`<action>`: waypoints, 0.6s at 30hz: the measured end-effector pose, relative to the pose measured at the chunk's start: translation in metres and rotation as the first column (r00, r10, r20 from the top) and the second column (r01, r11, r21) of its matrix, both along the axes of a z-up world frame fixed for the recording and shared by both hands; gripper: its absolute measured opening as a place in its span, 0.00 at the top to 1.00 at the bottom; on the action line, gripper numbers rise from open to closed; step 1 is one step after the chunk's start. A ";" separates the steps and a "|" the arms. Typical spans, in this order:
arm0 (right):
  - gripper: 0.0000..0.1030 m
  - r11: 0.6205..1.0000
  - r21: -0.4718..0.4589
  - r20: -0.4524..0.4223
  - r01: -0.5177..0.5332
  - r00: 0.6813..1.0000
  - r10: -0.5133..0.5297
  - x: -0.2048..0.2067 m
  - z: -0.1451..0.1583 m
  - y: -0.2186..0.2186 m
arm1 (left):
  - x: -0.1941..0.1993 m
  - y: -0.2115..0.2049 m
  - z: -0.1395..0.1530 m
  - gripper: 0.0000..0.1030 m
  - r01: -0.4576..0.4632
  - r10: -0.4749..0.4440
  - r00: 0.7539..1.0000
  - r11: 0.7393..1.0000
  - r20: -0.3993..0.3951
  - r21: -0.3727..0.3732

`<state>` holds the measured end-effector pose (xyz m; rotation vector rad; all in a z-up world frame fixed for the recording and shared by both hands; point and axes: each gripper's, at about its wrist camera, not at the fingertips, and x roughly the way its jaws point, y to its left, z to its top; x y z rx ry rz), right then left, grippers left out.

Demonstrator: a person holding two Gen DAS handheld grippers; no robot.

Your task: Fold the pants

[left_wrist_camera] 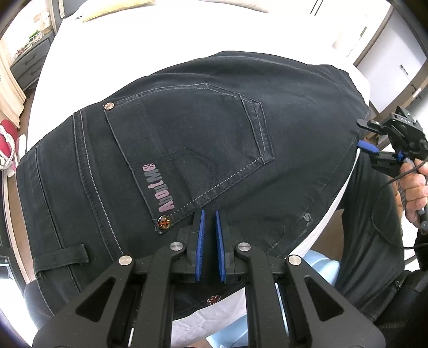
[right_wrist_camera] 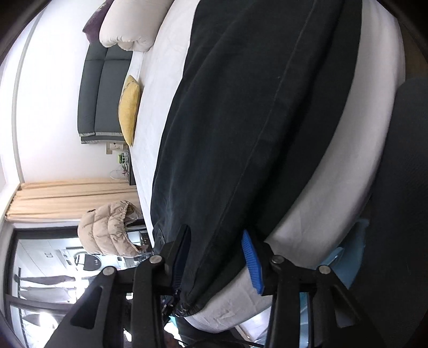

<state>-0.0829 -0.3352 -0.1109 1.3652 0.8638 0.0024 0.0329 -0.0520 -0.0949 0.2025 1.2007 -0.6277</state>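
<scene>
Dark jeans (left_wrist_camera: 203, 128) lie flat on a white bed (left_wrist_camera: 133, 42), back pocket with pink lettering up. My left gripper (left_wrist_camera: 210, 214) hovers just below that pocket near the waistband, its blue pads a narrow gap apart and holding nothing. My right gripper (right_wrist_camera: 215, 235) is open, its jaws straddling the hem end of the jeans' legs (right_wrist_camera: 240, 120) at the bed's edge. It also shows in the left wrist view (left_wrist_camera: 367, 136), at the right end of the jeans.
A yellow cushion (right_wrist_camera: 129, 109) and a white pillow (right_wrist_camera: 133, 24) lie at the head of the bed. A grey headboard (right_wrist_camera: 101, 93), beige curtains (right_wrist_camera: 75, 198) and a beige puffer jacket (right_wrist_camera: 109, 230) stand beyond. A red shoe (left_wrist_camera: 8, 139) lies on the floor at left.
</scene>
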 end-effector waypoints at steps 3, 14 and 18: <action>0.88 1.000 0.004 -0.016 -0.016 1.000 0.016 0.000 -0.008 0.001 | 0.001 -0.001 0.001 0.92 0.003 -0.003 1.000 1.000 -0.001 0.002; 0.97 0.999 -0.038 -0.032 0.023 0.999 -0.024 -0.013 -0.005 0.005 | 0.003 -0.003 0.000 0.92 0.006 -0.006 1.000 1.000 -0.003 0.001; 0.97 0.998 -0.057 -0.044 0.027 0.999 -0.029 -0.019 -0.005 0.007 | 0.004 -0.003 0.001 0.92 0.005 -0.005 1.000 1.000 -0.005 -0.002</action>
